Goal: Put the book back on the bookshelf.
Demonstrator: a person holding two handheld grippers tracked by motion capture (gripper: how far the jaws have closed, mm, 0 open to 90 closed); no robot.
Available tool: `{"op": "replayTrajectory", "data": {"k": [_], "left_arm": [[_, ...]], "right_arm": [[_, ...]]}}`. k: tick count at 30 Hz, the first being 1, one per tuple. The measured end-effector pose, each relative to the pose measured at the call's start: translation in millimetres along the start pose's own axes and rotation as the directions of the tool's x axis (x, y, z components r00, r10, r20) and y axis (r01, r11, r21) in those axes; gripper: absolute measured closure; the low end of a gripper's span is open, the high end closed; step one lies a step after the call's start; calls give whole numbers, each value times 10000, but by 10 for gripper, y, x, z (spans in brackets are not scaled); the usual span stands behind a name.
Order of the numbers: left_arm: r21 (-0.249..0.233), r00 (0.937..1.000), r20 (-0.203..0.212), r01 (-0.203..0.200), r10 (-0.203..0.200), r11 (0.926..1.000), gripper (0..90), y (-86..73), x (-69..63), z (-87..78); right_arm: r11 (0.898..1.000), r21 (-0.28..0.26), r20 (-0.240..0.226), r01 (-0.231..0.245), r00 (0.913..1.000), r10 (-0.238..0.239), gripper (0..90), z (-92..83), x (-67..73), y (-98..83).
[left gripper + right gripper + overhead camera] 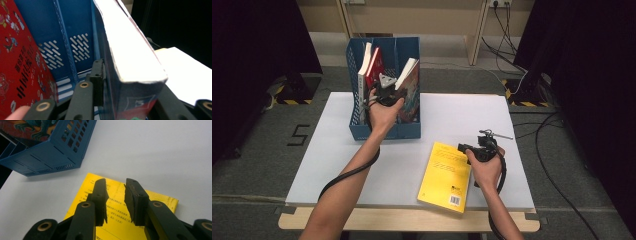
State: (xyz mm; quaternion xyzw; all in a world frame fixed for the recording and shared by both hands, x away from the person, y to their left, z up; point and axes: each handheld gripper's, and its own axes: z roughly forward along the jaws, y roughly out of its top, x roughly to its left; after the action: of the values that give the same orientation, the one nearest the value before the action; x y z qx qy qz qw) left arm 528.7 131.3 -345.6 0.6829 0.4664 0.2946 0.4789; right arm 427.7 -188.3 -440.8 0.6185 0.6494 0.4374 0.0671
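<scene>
The left gripper [384, 92] clamps a thick book [135, 62] — upright (slightly tilted) inside the blue file rack [357, 131], beside a red book [17, 62]. The right gripper [116, 195] hovers over a yellow book [446, 175] on the white table [337, 165] — jaws apart, gripping nothing.

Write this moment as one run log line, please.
left gripper: shut on book in blue file rack | right gripper: open over yellow book
</scene>
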Motion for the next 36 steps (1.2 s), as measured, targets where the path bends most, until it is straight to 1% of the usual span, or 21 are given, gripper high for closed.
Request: {"op": "replayTrajectory", "data": {"k": [5, 11, 12, 13, 15, 17, 20, 27, 32, 33, 34, 36], "left_arm": [[43, 9999, -20, 104, -104, 9999, 736, 7, 9, -2], [-296, 9997, 94, 235, -232, 9993, 742, -16, 49, 6], [-371, 9996, 95, 259, -256, 9990, 743, -14, 59, 12], [-430, 9996, 75, 283, -280, 9987, 743, -10, 65, 18], [-523, 9997, 86, 247, -243, 9983, 744, 5, 67, 34], [-578, 9997, 87, 243, -239, 9980, 744, 28, 70, 54], [-699, 9995, 2, 325, -326, 9970, 744, 72, 89, 82], [-1078, 9992, -240, 281, -309, 9938, 744, 203, 108, 127], [-1363, 9980, -506, 317, -389, 9902, 744, 309, 146, 184], [-1404, 9975, -557, 351, -433, 9895, 744, 317, 157, 204], [-1460, 9969, -630, 385, -482, 9885, 743, 320, 169, 228], [-1535, 9950, -728, 561, -679, 9866, 743, 317, 199, 292]], "right_arm": [[10000, 45, 6, 30, 10000, -30, 709, 2, -1, -4], [10000, 75, 41, 42, 10000, -42, 713, 0, -14, -2], [9999, 44, 30, 90, 10000, -90, 714, 6, -24, -3], [9999, 112, 21, -19, 10000, 18, 715, 5, -21, -5], [10000, 78, 41, 62, 10000, -62, 718, 11, -33, -8], [9999, 118, 56, 11, 10000, -12, 719, 14, -38, -11], [9999, 130, 70, 40, 10000, -41, 722, 11, -51, -8], [10000, 39, 99, 85, 9999, -85, 727, -18, -75, 3], [10000, 43, 81, 14, 10000, -14, 729, -23, -73, 9], [10000, 46, 69, -11, 10000, 11, 729, -23, -72, 10], [10000, 13, 80, 64, 9999, -64, 730, -21, -75, 11], [10000, 8, 75, 97, 9999, -97, 730, -24, -75, 16]]}}
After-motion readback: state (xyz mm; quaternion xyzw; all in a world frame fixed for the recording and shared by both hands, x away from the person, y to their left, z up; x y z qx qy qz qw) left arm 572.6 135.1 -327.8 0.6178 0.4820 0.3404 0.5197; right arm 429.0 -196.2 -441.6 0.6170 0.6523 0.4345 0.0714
